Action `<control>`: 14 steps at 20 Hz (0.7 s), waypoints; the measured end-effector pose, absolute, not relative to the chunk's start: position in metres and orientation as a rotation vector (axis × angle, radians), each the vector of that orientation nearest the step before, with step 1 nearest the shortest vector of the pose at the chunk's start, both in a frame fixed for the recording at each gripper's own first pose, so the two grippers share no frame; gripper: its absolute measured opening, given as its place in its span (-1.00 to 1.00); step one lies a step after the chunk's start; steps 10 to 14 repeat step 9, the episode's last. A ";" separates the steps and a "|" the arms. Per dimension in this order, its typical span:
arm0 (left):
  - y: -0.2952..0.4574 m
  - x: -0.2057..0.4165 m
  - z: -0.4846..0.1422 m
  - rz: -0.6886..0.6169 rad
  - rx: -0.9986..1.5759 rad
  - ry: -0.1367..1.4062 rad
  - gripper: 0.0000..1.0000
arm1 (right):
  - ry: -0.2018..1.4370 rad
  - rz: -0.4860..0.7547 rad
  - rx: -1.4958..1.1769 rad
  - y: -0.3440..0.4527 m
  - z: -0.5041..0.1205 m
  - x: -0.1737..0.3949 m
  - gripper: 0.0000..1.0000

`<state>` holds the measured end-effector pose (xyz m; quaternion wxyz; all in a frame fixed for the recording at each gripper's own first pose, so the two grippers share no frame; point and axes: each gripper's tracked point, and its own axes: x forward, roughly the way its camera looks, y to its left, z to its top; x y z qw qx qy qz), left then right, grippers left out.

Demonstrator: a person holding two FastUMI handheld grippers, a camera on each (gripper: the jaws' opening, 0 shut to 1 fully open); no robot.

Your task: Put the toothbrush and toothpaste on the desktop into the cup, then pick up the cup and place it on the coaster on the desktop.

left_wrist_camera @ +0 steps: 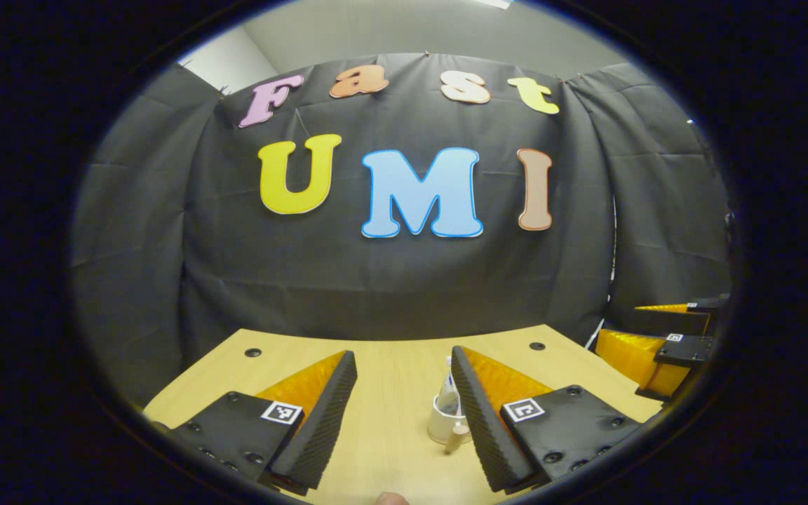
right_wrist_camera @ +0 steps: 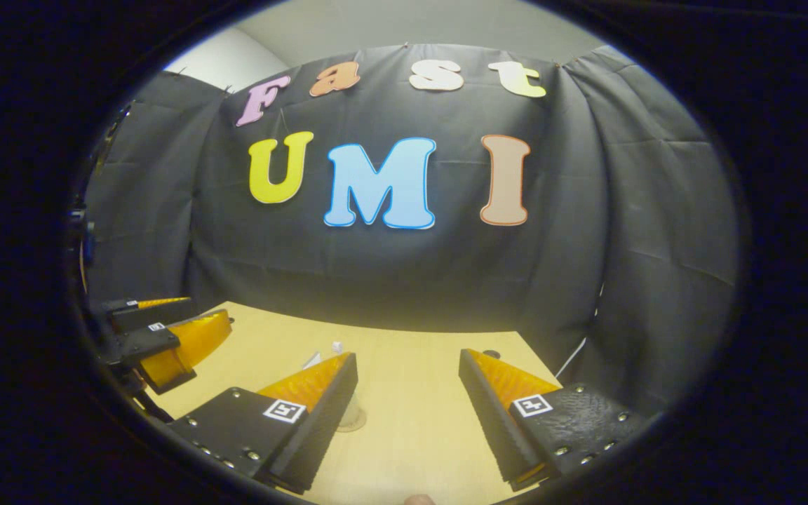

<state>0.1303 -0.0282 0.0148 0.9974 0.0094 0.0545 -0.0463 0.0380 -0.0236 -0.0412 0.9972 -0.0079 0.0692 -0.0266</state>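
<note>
In my left gripper view the wooden desktop [left_wrist_camera: 390,421] runs to the black cloth wall [left_wrist_camera: 390,280]; my left gripper [left_wrist_camera: 404,414] is spread wide and empty, the cup [left_wrist_camera: 444,421] holding what looks like toothbrush and toothpaste beside its right-hand finger. In my right gripper view the right gripper [right_wrist_camera: 407,414] also gapes empty over the desktop, the left gripper off to the left.
</note>
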 end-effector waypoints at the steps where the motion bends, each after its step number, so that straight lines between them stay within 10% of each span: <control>1: -0.027 0.129 0.017 -0.101 0.017 0.104 0.75 | 0.138 -0.061 -0.020 -0.023 -0.040 0.038 0.75; 14: -0.036 0.128 0.034 -0.150 0.012 0.067 0.75 | 0.112 -0.118 0.002 -0.031 -0.015 0.017 0.83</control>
